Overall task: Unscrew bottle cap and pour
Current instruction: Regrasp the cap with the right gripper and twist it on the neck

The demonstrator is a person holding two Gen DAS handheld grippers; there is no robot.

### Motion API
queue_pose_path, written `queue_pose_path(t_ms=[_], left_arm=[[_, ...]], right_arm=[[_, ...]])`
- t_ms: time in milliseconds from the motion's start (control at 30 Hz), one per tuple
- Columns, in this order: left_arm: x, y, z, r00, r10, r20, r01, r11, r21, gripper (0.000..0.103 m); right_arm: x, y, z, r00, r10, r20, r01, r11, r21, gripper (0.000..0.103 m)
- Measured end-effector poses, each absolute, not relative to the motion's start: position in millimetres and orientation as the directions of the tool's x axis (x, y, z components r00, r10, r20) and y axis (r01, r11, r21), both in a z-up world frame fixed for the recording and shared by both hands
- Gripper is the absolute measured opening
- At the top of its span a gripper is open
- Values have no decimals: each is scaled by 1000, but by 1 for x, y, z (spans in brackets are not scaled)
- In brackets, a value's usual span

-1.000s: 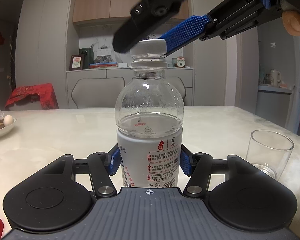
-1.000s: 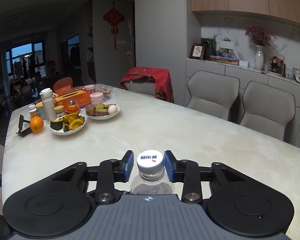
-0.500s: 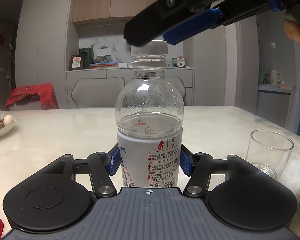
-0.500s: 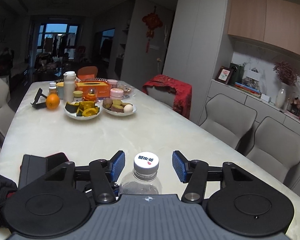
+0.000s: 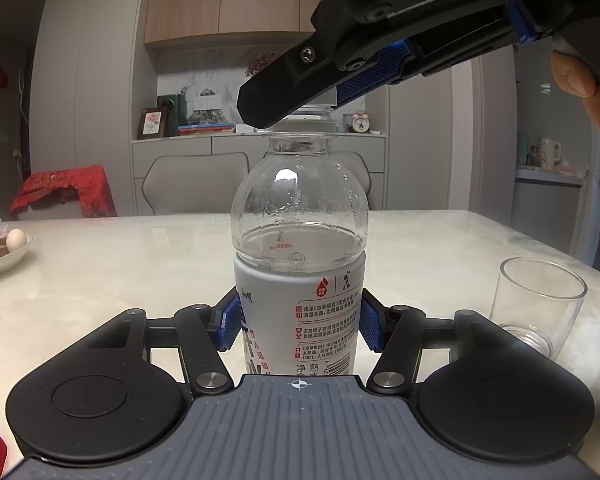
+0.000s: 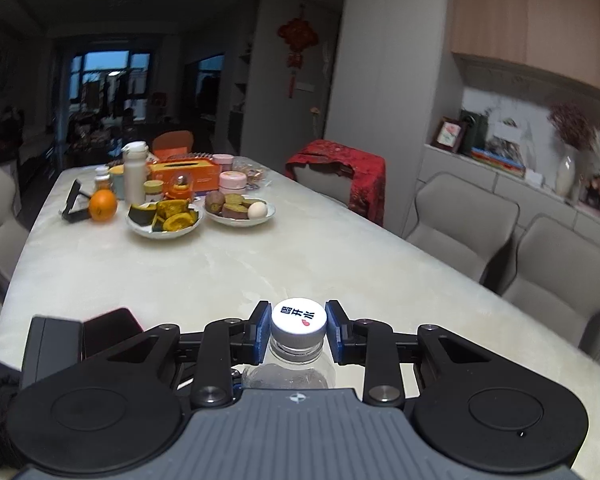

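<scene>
on the table, left gripper clamps the bottle upright; right gripper, reaching down, pinches its cap.

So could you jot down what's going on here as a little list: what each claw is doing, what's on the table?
left gripper: shut on the bottle, holding its labelled body upright
right gripper: shut on the cap, blue pads against its sides
bottle: clear plastic, water up to about the top of the label
cap: white, over the bottle's neck; lifted or not, cannot tell
glass: empty, standing to the right of the bottle
table: pale marble
plates of food: at the far end of the table
</scene>
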State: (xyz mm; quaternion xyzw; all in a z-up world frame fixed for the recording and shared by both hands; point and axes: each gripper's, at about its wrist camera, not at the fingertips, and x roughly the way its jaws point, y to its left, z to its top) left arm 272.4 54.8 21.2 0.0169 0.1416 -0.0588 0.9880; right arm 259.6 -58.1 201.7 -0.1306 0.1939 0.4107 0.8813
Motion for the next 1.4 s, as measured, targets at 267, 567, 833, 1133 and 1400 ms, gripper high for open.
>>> queue_pose_path(t_ms=[267, 567, 833, 1133, 1400], left_arm=[[270, 53, 21, 953, -105, -283, 113, 993, 13, 58], [267, 53, 20, 952, -112, -284, 120, 993, 11, 58], [265, 52, 20, 951, -112, -287, 120, 993, 10, 58], [265, 48, 21, 951, -111, -289, 119, 993, 12, 58], [263, 48, 20, 951, -112, -289, 120, 993, 10, 59]], right_arm=[[246, -41, 198, 692, 568, -446, -661, 747, -75, 32], [240, -51, 201, 697, 581, -421, -681, 720, -134, 53], [238, -58, 199, 700, 605, -380, -710, 647, -278, 53], [236, -52, 196, 687, 624, -373, -726, 615, -309, 38], [249, -54, 202, 634, 657, -409, -765, 610, -206, 32]])
